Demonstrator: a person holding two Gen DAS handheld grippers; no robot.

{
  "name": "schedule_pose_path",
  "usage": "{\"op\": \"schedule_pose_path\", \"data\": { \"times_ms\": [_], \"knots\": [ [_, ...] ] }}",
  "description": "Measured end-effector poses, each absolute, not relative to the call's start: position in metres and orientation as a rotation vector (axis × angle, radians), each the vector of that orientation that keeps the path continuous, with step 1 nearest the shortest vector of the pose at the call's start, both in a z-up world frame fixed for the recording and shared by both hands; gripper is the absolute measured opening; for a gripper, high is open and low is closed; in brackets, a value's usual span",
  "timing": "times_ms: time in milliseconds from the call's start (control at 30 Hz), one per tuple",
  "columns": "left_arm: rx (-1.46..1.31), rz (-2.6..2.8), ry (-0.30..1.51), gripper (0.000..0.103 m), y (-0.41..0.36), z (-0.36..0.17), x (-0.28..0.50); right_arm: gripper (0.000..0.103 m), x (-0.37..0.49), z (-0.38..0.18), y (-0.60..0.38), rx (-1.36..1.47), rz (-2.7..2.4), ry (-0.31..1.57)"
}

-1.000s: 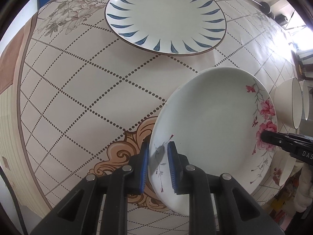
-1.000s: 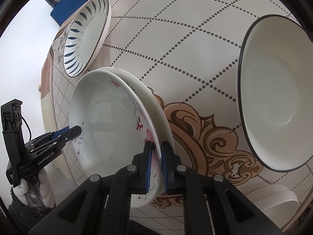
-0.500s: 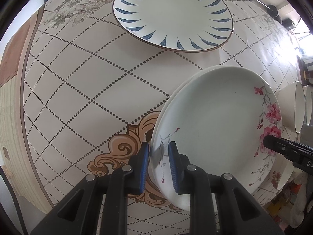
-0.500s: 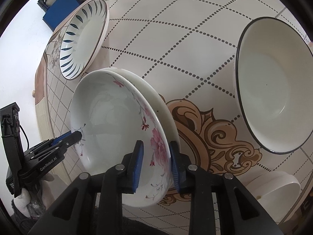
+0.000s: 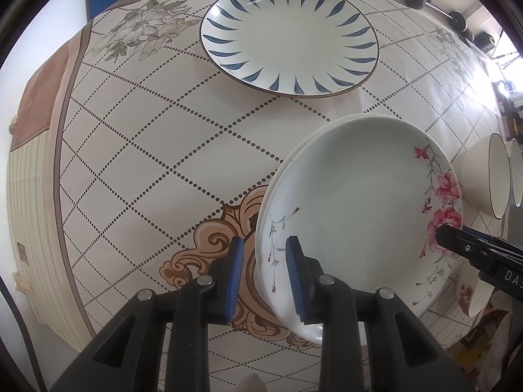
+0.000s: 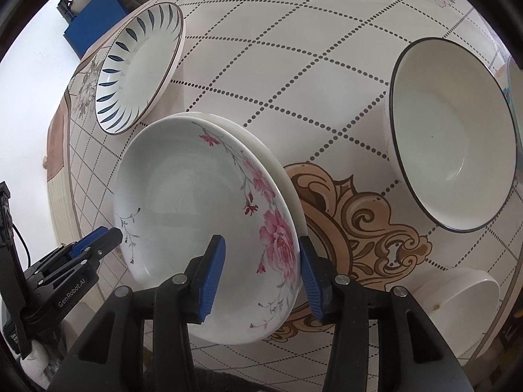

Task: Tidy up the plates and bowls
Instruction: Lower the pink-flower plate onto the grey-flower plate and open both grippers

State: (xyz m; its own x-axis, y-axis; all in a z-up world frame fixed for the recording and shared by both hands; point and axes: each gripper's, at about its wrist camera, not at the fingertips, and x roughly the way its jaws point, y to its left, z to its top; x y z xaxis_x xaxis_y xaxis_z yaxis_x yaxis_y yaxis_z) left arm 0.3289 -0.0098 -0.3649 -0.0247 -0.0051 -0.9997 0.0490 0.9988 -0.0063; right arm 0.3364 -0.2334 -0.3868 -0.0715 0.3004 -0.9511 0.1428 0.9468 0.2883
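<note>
A white plate with pink flowers [image 5: 359, 215] [image 6: 196, 209] lies on a plain white plate [image 5: 327, 127] [image 6: 261, 150] on the patterned tablecloth. My left gripper [image 5: 264, 248] straddles its near rim. The jaws are opening, and the blue pads stand clear of the rim on both sides. My right gripper [image 6: 261, 245] straddles the flowered edge. Its jaws are also opening, wider, and do not touch the rim. Each view shows the other gripper at the plate's far edge: the right gripper [image 5: 451, 232] and the left gripper [image 6: 98, 238].
A large plate with blue petal marks [image 5: 291, 39] [image 6: 140, 65] lies farther back. A black-rimmed white bowl [image 6: 451, 130] [image 5: 487, 173] stands beside the stack. A small white bowl [image 6: 464, 290] sits near the table edge. A blue box [image 6: 94, 16] is beyond the table.
Both grippers were shut on the flowered plate's rim and have let go. The right jaws have parted more than the left. Both have lifted slightly, and the plate stays on the plain one.
</note>
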Motion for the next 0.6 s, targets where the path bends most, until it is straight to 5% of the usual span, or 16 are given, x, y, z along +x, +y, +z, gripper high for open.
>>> {"op": "schedule_pose_path", "data": {
  "times_ms": [233,300,367,400,433,600],
  "knots": [
    [0.062,-0.035,1.549,0.026,-0.018,-0.348,0.318,0.054,0.327,-0.375,-0.223,0.257,0.114,1.621],
    [0.066,-0.023,1.526,0.035,-0.021,-0.340,0.313,0.062,0.322,-0.370,-0.218,0.213,0.102,1.611],
    [0.054,-0.024,1.502,0.063,-0.025,-0.334,0.309,0.084,0.315,-0.361,-0.211,0.161,0.095,1.587],
    [0.045,-0.026,1.486,0.068,-0.026,-0.328,0.306,0.094,0.312,-0.357,-0.209,0.142,0.094,1.572],
    [0.043,-0.021,1.467,0.076,-0.026,-0.322,0.303,0.095,0.308,-0.352,-0.207,0.127,0.088,1.558],
    [0.047,-0.027,1.425,0.077,-0.031,-0.300,0.296,0.095,0.290,-0.329,-0.201,0.080,0.058,1.502]
  ]
}}
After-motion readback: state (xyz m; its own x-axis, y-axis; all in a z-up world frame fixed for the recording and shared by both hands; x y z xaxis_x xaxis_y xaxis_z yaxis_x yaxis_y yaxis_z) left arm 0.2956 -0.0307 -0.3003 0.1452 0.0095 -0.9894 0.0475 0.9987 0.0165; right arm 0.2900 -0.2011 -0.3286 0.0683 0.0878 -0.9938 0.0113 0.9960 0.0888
